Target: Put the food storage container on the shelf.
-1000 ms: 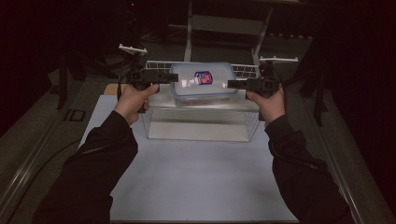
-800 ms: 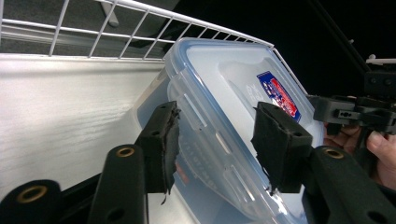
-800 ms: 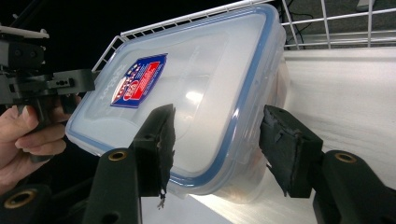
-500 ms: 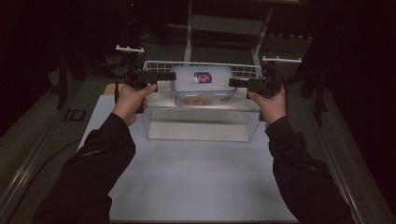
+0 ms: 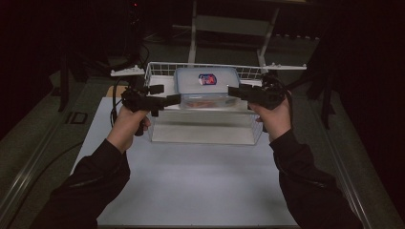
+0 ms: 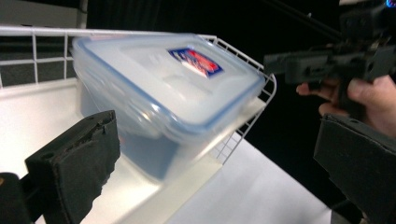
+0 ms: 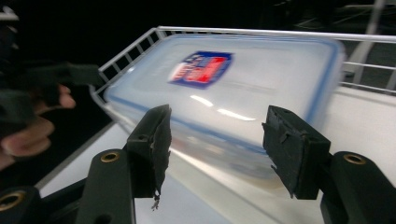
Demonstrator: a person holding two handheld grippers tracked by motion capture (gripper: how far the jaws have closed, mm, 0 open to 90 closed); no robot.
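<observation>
Plastic lidded container (image 5: 206,87), crosswise, lid up

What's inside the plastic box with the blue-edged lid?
Through the box wall, the high view shows something reddish-orange low inside. The frosted lid and its red and blue label cover the rest, and both gripper views are blurred, so what it is cannot be told.
</observation>
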